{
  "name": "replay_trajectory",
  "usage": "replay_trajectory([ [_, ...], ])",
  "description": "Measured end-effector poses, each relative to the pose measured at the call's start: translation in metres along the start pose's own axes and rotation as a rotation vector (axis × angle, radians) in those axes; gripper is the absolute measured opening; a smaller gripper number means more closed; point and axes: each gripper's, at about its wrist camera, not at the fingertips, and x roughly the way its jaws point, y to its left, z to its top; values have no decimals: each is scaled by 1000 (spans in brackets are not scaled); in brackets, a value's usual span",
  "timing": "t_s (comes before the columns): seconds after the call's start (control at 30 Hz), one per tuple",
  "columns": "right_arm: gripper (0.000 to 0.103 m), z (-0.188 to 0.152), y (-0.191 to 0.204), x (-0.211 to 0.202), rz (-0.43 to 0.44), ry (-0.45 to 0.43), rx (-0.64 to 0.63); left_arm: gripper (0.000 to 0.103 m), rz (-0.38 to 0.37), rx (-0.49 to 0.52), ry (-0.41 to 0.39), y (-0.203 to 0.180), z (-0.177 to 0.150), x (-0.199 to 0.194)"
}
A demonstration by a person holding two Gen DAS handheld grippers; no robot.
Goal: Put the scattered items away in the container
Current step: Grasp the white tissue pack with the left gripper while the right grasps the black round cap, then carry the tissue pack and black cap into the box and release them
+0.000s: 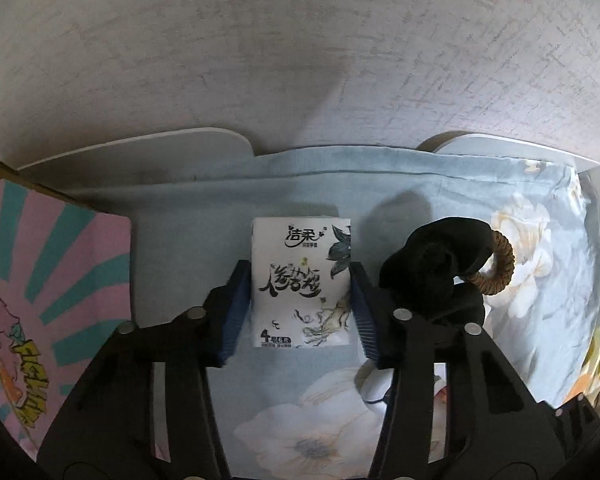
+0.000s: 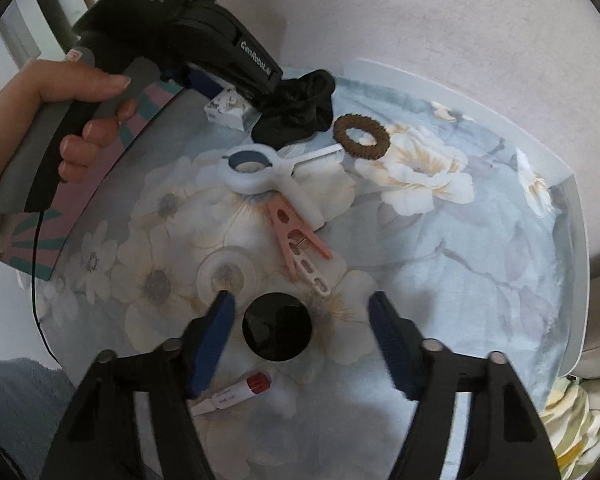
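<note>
the left wrist view looks almost straight down on a tissue pack (image 1: pixel 301 283), white with black calligraphy, lying on a floral cloth (image 1: pixel 308 420). the left gripper (image 1: pixel 299 312) brackets it, one blue pad at the pack's 9 o'clock edge and the other at its 3 o'clock edge, both flush against the sides: a narrow grip on the pack. at 3 o'clock of the pack sits a black scrunchie (image 1: pixel 436 272), with a brown braided hair ring (image 1: pixel 498 264) at its far side. at 9 o'clock lies a pink-and-teal cardboard box (image 1: pixel 40 288); from here i cannot tell whether it is the container or what it holds.

the right wrist view alone shows the rest of the scatter. the right gripper (image 2: pixel 302 336) stands half-wide, a black round lid (image 2: pixel 278 326) between its pads but touching neither. at 6 o'clock of the lid lies a red-capped tube (image 2: pixel 236 394); at 12 o'clock a pink clothes peg (image 2: pixel 298 240), then a white ring-headed tool (image 2: pixel 260 178); at 10 o'clock a clear tape ring (image 2: pixel 226 274). a hand (image 2: pixel 60 120) grips the left gripper's handle at 10 o'clock. a white tray rim (image 2: pixel 572 216) edges the cloth at 3 o'clock.
</note>
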Motion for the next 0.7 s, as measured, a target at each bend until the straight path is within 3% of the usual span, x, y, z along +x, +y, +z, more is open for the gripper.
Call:
replay_trajectory([
  [0.13,33,-3,0,2,42,7,-6,43,-1,-9,0,5,-5,0],
  [0.4,33,-4,-5,-5,64,-10,22,43,-28,-5,-15,8,-22,-13],
  [0.7,33,-5,-15,-28,60,-27,56,43,-81,75,-86,-8,-57,-64],
])
